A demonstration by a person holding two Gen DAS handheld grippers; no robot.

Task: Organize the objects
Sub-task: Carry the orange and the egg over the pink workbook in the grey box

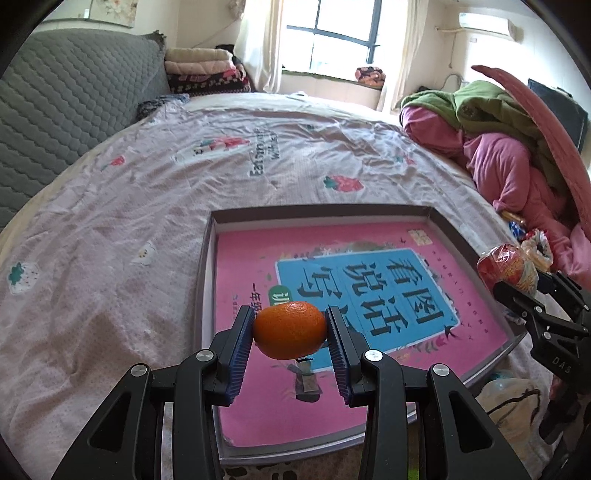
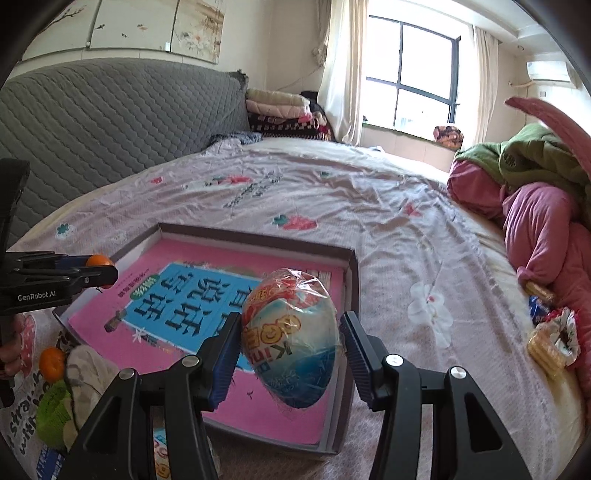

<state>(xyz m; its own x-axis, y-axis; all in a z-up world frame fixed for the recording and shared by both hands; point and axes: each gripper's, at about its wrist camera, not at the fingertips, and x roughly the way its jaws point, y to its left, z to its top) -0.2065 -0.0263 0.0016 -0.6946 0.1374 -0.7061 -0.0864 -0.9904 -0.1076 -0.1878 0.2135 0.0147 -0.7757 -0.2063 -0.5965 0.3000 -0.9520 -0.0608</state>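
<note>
Both hands are loaded: left gripper [image 1: 290, 328] is clamped on an orange [image 1: 290, 329], right gripper [image 2: 290, 347] is squeezing a wrapped egg toy [image 2: 291, 338], both hovering over the shallow box [image 1: 476, 245] with the pink book [image 1: 258, 266] inside. Looks like the drop-off step, so next is lowering and letting go gently. Box sits on a strawberry-print bedsheet [image 1: 129, 206], clothes pile [image 1: 509, 147] and window [image 1: 332, 29] beyond.

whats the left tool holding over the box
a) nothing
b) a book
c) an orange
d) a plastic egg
c: in the left wrist view the left tool is shut on an orange, held above the pink book that lies in the box; the wrapped egg is in the right tool.
</note>
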